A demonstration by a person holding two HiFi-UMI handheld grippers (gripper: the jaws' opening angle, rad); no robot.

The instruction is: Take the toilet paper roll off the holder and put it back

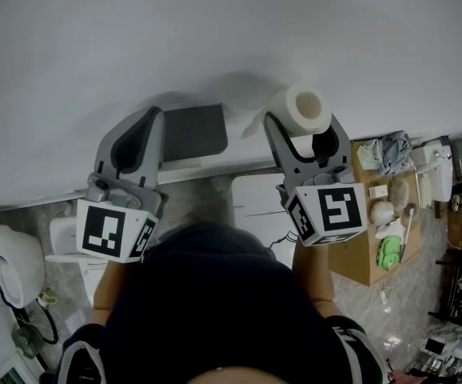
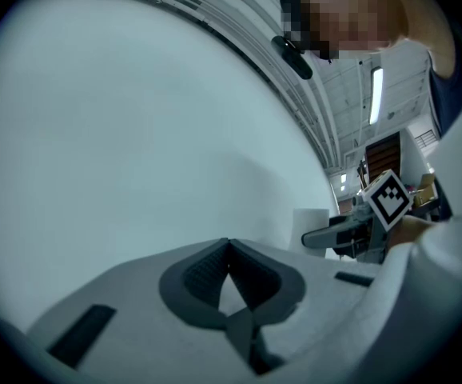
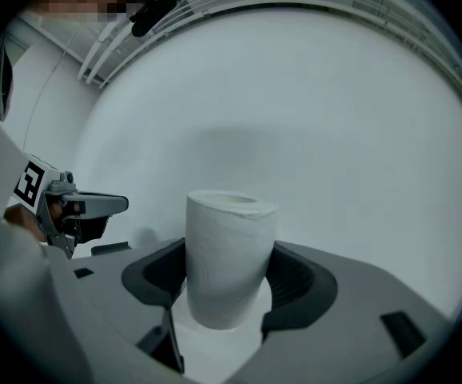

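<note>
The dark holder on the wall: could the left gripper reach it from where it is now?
Probably yes. The left gripper sits right beside the holder, fingers shut and empty, with nothing between them; the right gripper holds the roll aside.

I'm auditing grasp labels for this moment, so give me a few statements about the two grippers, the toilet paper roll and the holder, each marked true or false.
1. The right gripper is shut on the toilet paper roll. True.
2. The left gripper grips a second roll. False: its jaws are together with nothing between them.
3. The roll sits on the dark grey holder. False: it is held off the holder, to the holder's right in the head view.
4. The roll's hollow core shows in the head view. True.
</note>
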